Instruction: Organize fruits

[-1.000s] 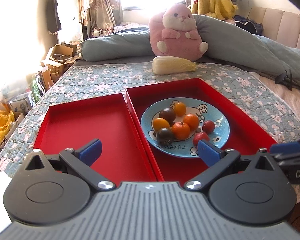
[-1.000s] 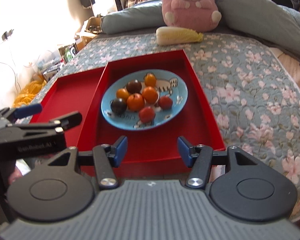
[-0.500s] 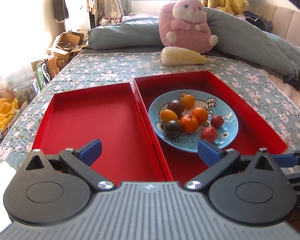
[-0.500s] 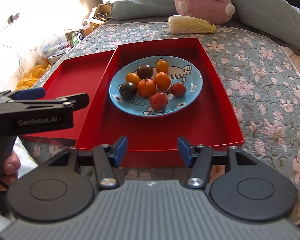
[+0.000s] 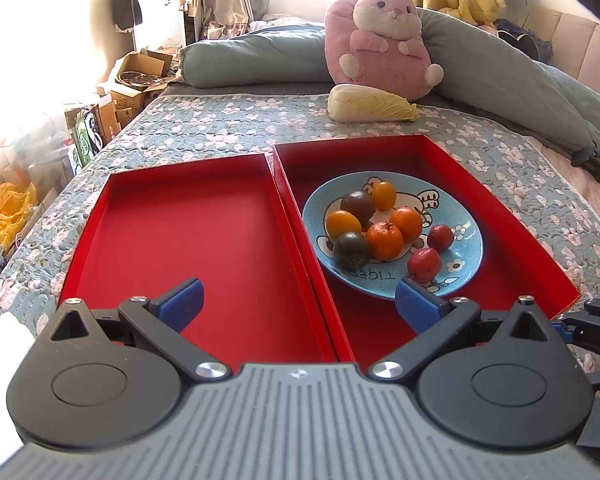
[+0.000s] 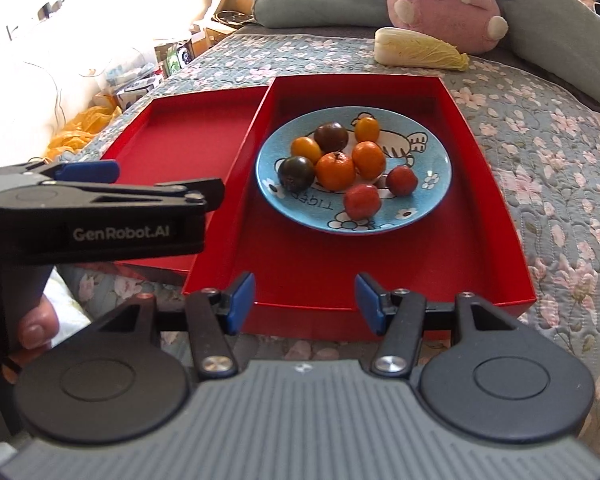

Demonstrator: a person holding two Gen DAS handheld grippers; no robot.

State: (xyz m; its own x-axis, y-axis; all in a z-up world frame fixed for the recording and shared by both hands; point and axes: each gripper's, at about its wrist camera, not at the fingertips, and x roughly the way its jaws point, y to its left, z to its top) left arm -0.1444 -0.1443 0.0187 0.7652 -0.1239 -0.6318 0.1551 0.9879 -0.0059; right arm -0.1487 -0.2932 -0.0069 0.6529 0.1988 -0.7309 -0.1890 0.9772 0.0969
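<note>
A blue cartoon plate [image 5: 466, 216] [image 6: 436, 148] sits in the right red tray [image 5: 512, 280] [image 6: 472, 240]. It holds several small fruits: orange ones [image 5: 385, 241] [image 6: 335, 171], dark ones [image 5: 351, 249] [image 6: 296, 173] and red ones [image 5: 424, 265] [image 6: 362, 201]. The left red tray [image 5: 188, 240] [image 6: 188, 136] is empty. My left gripper [image 5: 298, 306] is open and empty above the trays' near edge. My right gripper [image 6: 305, 303] is open and empty, just short of the right tray's front wall.
The trays lie on a floral quilt [image 5: 204, 128]. A cabbage [image 5: 370, 103] and a pink plush toy [image 5: 384, 40] sit behind them. Cardboard boxes [image 5: 136, 80] stand beside the bed on the left. The left gripper's body [image 6: 100, 208] shows in the right wrist view.
Both grippers have pulled back and risen slightly, so the trays and plate sit farther away and more centred. Both stay open and empty.
</note>
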